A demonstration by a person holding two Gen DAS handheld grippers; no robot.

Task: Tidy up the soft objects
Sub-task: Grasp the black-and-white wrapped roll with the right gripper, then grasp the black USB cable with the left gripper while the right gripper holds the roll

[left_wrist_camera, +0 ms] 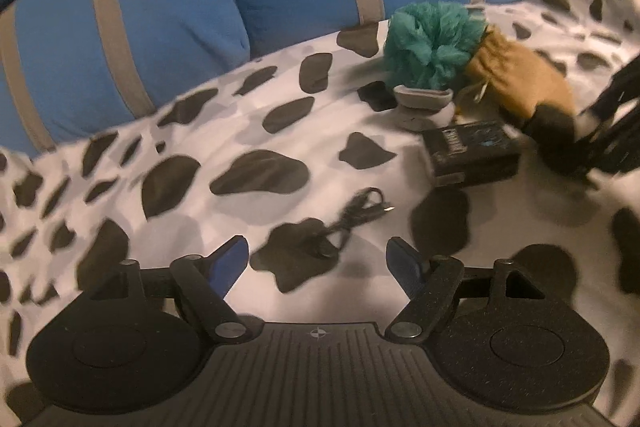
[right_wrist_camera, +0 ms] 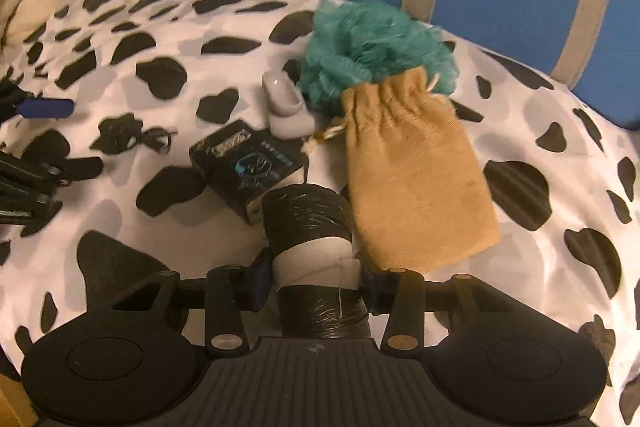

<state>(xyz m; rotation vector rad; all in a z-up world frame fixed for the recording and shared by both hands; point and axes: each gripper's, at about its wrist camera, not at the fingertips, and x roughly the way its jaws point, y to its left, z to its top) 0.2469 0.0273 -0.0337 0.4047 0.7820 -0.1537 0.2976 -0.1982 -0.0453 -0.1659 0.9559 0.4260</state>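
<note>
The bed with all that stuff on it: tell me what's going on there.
A person is tidying soft things on a cow-print bedspread with two handheld grippers. The right gripper has its fingers closed on a black plastic-wrapped roll, beside a tan drawstring bag. The left gripper is open over a black cable, holding nothing. A teal bath sponge, a grey sock and a black box lie nearby.

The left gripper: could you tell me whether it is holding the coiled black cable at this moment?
No: the left gripper has its jaws apart with nothing between them, and the coiled black cable lies on the spotted blanket beyond the fingertips.
</note>
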